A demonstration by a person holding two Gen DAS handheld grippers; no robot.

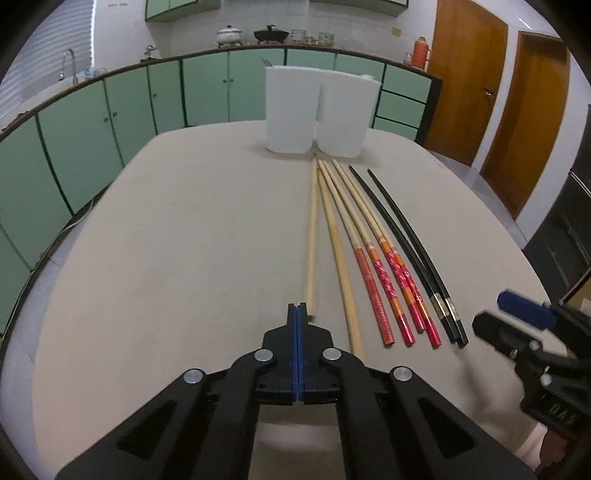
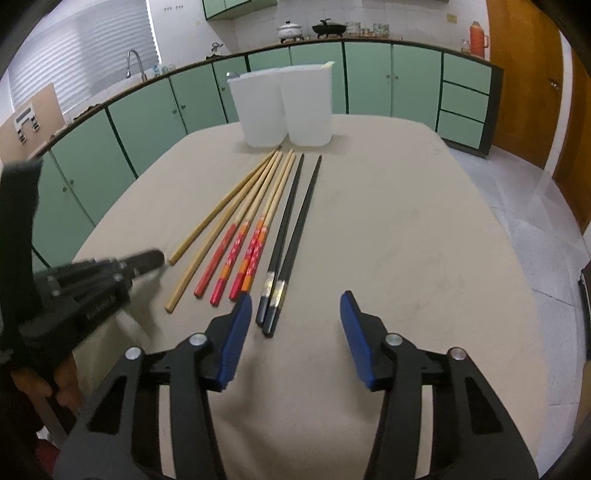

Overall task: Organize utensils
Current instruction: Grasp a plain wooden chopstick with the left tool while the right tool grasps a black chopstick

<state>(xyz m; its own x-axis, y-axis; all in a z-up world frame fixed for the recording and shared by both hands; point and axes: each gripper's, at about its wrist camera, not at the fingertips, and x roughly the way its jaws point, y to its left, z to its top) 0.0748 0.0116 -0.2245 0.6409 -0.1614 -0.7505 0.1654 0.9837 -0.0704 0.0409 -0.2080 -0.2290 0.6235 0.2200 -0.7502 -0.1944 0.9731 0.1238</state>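
Chopsticks [image 1: 380, 258]: eight are counted — two plain, four red-handled, two black. Left gripper [image 1: 297, 308] is clenched empty; right gripper [image 2: 295, 321] is spread, partly cropped.

- Mint-green cabinets [image 2: 147, 114] are running along the far wall under a dark-edged counter [image 1: 122, 72].
- A faucet [image 2: 133, 62] is standing toward the counter's left end, below a window with closed blinds [image 2: 85, 40].
- A white pot [image 1: 229, 35] and a black pot [image 1: 270, 35] are sitting at the counter's back edge, a red thermos [image 2: 478, 37] near its right end.
- Wooden doors [image 1: 495, 92] are closing off the right side.
- Pale tiles [image 2: 524, 206] are covering the floor.
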